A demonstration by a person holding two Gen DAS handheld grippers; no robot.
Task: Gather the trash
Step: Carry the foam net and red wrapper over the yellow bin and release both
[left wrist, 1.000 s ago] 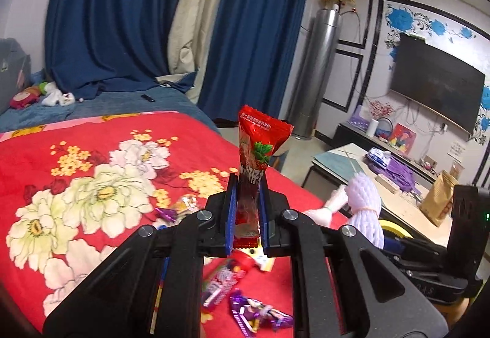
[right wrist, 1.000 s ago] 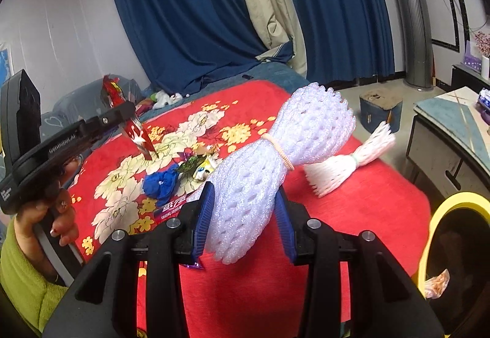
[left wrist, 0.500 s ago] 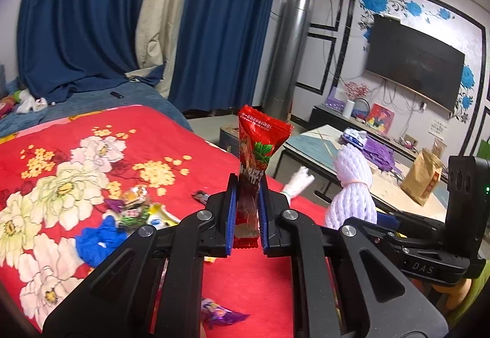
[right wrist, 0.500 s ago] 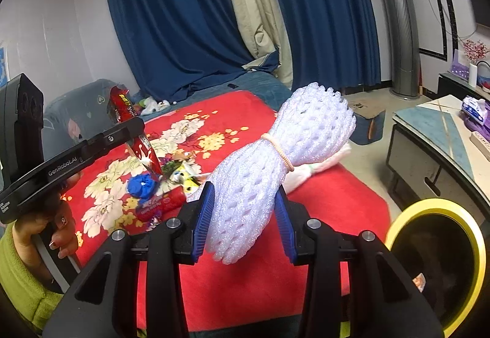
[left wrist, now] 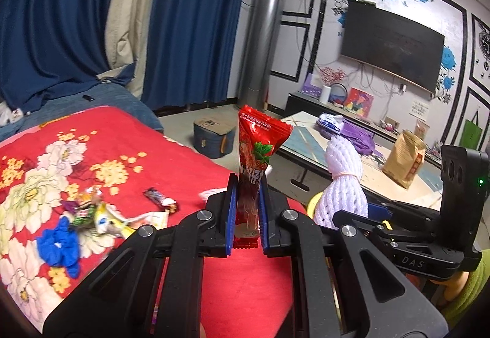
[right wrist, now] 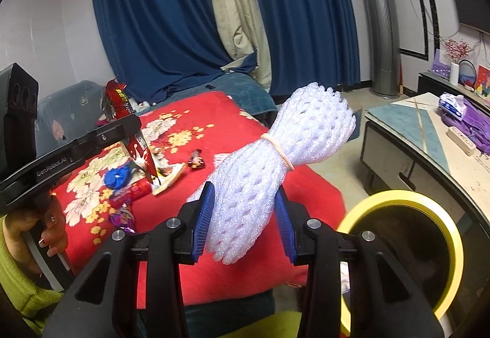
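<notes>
Trash rides in both your hands: left gripper (left wrist: pixel 247 217) pinching the red foil snack wrapper (left wrist: pixel 255 166), right gripper (right wrist: pixel 243 223) clamping the white foam fruit-net bundle (right wrist: pixel 275 178), presumably bound for the yellow-rimmed bin (right wrist: pixel 441 215) off the bed's (right wrist: pixel 269 270) near corner.

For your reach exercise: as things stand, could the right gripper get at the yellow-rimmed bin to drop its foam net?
Probably yes. The right gripper, shut on the foam net, has the yellow-rimmed bin open just beside it, nothing between.
</notes>
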